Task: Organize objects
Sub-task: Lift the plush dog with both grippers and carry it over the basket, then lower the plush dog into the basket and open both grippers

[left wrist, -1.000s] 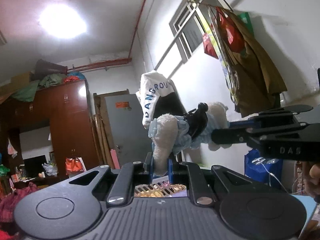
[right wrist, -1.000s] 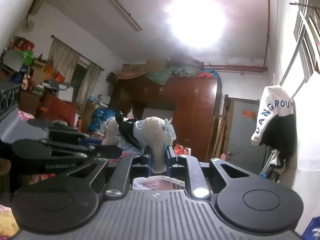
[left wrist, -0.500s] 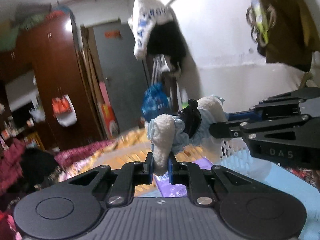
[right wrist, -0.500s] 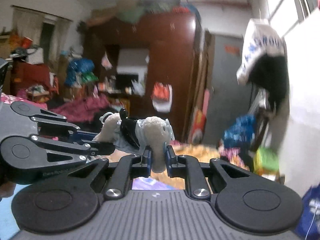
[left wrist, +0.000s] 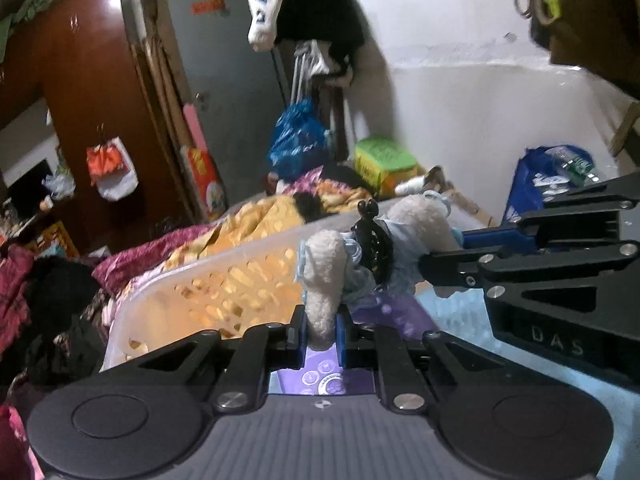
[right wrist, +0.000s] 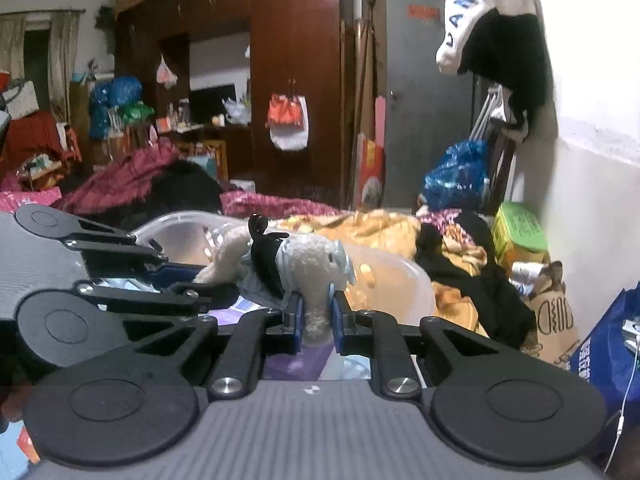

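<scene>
Left wrist view shows the left gripper (left wrist: 321,330) pinching one cream limb of a small plush toy (left wrist: 362,256), while the right gripper (left wrist: 434,258) comes in from the side and clamps the toy's other end. The right wrist view confirms it: the right gripper (right wrist: 316,314) has its blue pads pressed onto a fluffy limb, and the left gripper (right wrist: 208,280) grips the far end. So both sets of jaws are squeezed onto the same toy, which hangs between them in the air, above the near part of a translucent plastic basket (left wrist: 224,280).

My reading is that the step in hand is carrying the toy to the basket for storing. The next move would call for lowering it inside the basket's walls, then loosening both grips together so the soft body drops flat rather than dangling from one pinched limb.

Inside the basket, beneath the toy, lies something purple with pale round prints (left wrist: 324,376); what it is I cannot tell. Beyond the basket's far wall is a rumpled orange-yellow blanket (left wrist: 276,216), and further back from the basket a green box (left wrist: 384,162) sits against the wall.
</scene>
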{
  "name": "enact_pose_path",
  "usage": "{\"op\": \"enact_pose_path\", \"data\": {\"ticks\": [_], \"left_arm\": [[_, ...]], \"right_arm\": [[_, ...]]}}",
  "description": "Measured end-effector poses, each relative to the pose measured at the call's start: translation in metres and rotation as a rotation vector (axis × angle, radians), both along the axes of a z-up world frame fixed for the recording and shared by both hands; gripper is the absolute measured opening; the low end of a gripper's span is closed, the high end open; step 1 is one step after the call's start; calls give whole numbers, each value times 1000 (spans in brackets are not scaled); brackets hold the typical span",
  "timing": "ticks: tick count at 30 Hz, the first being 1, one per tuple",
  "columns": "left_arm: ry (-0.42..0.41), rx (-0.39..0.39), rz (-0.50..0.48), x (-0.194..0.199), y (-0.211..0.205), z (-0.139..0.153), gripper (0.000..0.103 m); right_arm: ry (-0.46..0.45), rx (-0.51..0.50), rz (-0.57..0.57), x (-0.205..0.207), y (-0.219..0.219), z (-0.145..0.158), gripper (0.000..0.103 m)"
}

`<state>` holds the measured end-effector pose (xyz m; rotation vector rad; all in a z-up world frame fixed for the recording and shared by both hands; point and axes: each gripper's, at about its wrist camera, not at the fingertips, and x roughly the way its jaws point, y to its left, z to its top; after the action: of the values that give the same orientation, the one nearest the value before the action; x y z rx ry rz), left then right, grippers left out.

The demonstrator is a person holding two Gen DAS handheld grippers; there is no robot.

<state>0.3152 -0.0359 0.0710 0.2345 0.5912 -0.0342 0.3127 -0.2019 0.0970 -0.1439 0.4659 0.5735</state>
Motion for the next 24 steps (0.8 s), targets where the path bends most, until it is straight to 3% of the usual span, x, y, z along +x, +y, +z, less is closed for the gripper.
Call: {"op": "enact_pose_path", "data": {"ticks": [6,10,13,14,16,18,19,20,22,24], "left_arm": [[44,-12,45,14,4,-4,17],[25,-25,42,11,8,-5,19],[-14,-28,62,5,10,-3,36],[-33,-26,70,3,11,-1,40],[-88,-17,98,-6,15,3,64],[-134,-20,125,-16,18,7,76],[-154,-30,125,-21,20,8,82],[-171,-45,112,-27,23,10,84],[-195,-76,93,-38,27,15,89],[-215,-91,80,-54,28,19,89]], "right_arm": [[60,-6,-14,13,9,-2,18],[71,0,-23,21,7,-4,21],[59,-1,-27,19,5,-6,29],[50,0,-35,18,3,-6,37],[36,14,-49,16,-3,-5,51],[24,33,-56,14,-10,-4,63],[10,44,-65,11,-14,-3,77],[-12,51,-73,8,-17,0,89],[-59,65,-73,-2,-23,2,103],[-92,84,-67,-13,-30,4,103]]}}
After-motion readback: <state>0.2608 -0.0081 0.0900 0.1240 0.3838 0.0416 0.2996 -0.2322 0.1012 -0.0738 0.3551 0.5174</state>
